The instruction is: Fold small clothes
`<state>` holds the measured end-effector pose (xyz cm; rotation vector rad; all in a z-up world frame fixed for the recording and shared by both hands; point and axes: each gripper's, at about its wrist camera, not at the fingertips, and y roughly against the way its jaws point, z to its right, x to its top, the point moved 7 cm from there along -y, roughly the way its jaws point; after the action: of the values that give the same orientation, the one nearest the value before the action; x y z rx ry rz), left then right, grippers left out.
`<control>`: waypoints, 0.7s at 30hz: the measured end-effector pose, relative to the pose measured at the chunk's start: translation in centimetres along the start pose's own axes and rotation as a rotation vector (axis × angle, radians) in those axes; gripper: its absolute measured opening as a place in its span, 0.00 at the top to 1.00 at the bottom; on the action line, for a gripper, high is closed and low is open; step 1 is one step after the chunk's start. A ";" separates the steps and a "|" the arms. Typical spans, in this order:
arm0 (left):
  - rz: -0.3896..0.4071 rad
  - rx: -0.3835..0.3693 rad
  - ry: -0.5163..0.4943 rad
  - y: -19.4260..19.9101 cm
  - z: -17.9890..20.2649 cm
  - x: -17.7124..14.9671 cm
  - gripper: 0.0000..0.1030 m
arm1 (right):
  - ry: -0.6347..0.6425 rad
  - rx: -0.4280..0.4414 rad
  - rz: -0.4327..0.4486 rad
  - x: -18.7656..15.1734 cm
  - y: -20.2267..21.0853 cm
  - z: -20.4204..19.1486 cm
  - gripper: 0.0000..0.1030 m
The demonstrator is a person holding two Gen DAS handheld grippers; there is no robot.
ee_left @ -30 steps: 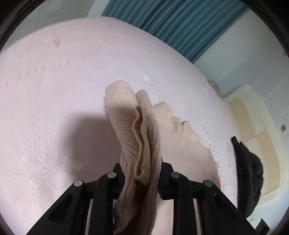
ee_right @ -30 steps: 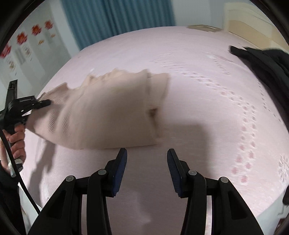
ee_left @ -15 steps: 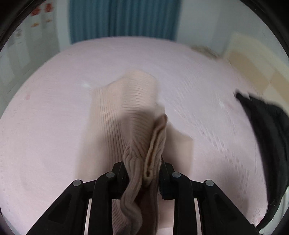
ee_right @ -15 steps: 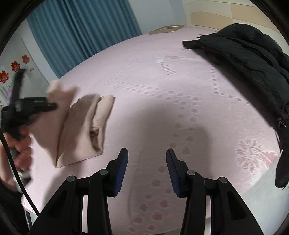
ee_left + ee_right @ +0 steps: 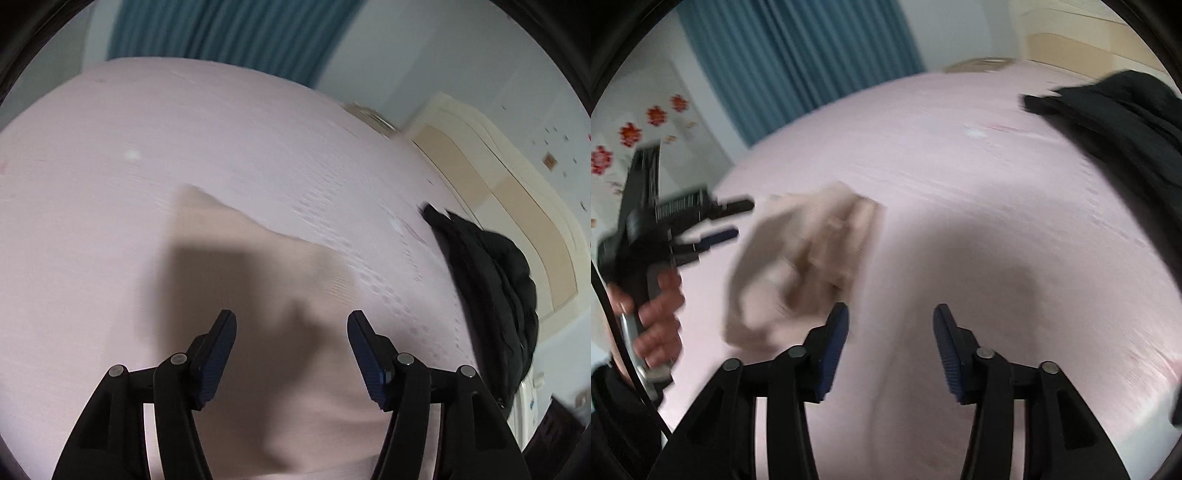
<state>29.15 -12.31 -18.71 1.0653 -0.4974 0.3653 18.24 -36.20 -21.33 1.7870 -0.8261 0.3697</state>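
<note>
Left gripper: jaws spread wide, nothing between them. Beige knit garment: blurred, lying on the pink bedspread just ahead of and beneath its fingers. Right gripper: jaws wide, empty; garment ahead-left. Black jacket: far right.
</note>
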 end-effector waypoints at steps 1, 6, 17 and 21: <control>0.008 0.020 0.006 0.7 -1.5 0.2 0.41 | -0.002 0.034 0.001 0.5 -0.7 -0.9 0.45; 0.018 0.096 0.045 3.0 -8.2 -1.2 0.41 | -0.024 0.077 -0.015 2.9 -7.0 -4.1 0.41; -0.051 0.060 0.098 1.2 -13.4 -5.2 0.41 | 0.026 0.023 0.074 2.9 -8.1 -3.1 0.81; -0.061 0.017 0.075 1.2 -12.9 -5.5 0.41 | -0.034 -0.022 -0.013 1.4 -10.5 -0.2 0.79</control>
<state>26.64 -0.48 -25.94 1.0765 -0.3948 0.3543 26.55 -34.69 -27.78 1.7814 -0.8392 0.3213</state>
